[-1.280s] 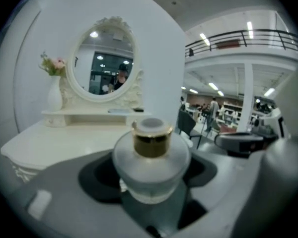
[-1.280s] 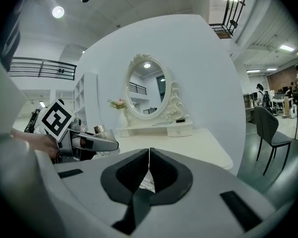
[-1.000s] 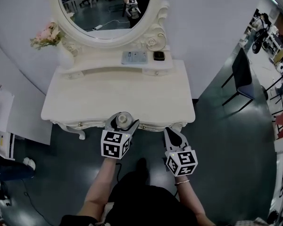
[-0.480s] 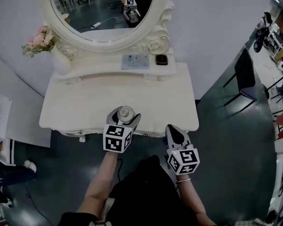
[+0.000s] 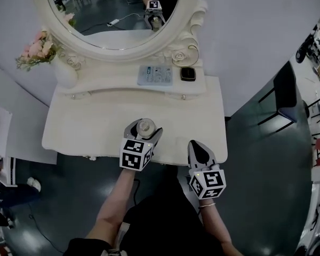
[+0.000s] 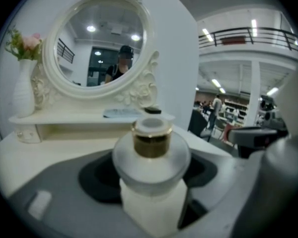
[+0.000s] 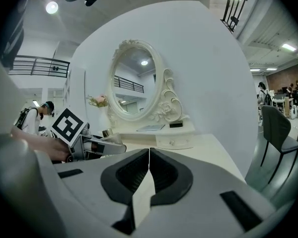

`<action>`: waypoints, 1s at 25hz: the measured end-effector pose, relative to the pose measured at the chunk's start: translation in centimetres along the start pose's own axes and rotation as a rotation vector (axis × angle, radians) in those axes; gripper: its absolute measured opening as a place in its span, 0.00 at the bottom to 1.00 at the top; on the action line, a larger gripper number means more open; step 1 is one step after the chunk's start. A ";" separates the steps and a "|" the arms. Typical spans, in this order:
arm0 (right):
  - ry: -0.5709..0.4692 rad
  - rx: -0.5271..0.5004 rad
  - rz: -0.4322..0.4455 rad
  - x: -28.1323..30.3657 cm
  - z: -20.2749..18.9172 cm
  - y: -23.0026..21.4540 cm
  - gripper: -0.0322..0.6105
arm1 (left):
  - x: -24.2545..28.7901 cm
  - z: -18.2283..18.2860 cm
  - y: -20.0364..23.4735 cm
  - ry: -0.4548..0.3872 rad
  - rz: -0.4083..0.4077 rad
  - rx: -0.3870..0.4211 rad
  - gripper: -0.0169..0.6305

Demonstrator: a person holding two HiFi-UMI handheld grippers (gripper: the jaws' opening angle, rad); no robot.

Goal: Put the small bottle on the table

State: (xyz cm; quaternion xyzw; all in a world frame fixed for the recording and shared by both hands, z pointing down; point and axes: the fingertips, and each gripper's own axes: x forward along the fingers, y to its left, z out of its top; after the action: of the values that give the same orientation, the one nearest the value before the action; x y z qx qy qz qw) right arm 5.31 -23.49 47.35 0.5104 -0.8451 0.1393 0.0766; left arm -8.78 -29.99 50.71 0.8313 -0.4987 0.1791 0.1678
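Clamping the left gripper (image 5: pixel 143 131) on a small frosted-glass bottle with a gold collar and a pale round cap (image 6: pixel 150 152): pinching its whitish lower body between the two grey jaws and holding it upright, cap uppermost.

Holding that bottle over the near part of a cream-white dressing table with carved edges (image 5: pixel 90 124), a little in from the front edge. Not possible to tell whether it is touching the tabletop or hanging just above it.

Pointing the right gripper (image 5: pixel 198 149) over the table's front right part, to the right of the left gripper and apart from it. Pressing its jaws together along one thin seam, with nothing between them.

Facing an oval mirror in an ornate cream frame (image 5: pixel 114 15) at the back of the table, with a marker cube and the bottle showing small in the glass.

Looking down on a raised shelf below the mirror, carrying a flat pale blue-grey rectangular item (image 5: pixel 156 74) and a small dark box (image 5: pixel 188 73), lying side by side and just apart.

Showing, at the shelf's left end, a white vase (image 5: pixel 64 72) with pink flowers (image 5: pixel 36 48) leaning out to the left.

Standing over a dark glossy floor (image 5: pixel 256 159), with a dark chair (image 5: pixel 288 89) well off to the table's right.
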 end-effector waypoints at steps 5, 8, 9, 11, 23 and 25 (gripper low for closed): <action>0.022 0.016 0.000 2.8 -0.1 -2.2 0.06 | 3.4 0.2 1.5 0.016 0.021 -0.008 0.55; 0.040 0.019 0.008 4.3 -0.1 -3.1 0.06 | 5.3 0.5 2.4 0.024 0.038 -0.007 0.55; 0.045 0.020 0.011 4.8 -0.1 -3.3 0.06 | 6.0 0.5 2.7 0.026 0.046 -0.006 0.55; 0.052 0.024 0.020 5.8 -0.1 -3.6 0.06 | 7.2 0.6 3.4 0.025 0.062 -0.006 0.55; 0.081 0.031 0.051 8.5 0.1 -4.8 0.06 | 12.3 1.1 4.3 0.047 0.080 0.014 0.55; 0.086 0.034 0.048 8.5 0.0 -5.1 0.06 | 12.7 1.0 4.3 0.056 0.083 0.016 0.55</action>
State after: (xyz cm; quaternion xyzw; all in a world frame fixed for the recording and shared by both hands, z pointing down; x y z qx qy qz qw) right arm 5.85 -32.90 50.44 0.4846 -0.8506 0.1774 0.1008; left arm -6.89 -42.16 56.16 0.8058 -0.5265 0.2130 0.1675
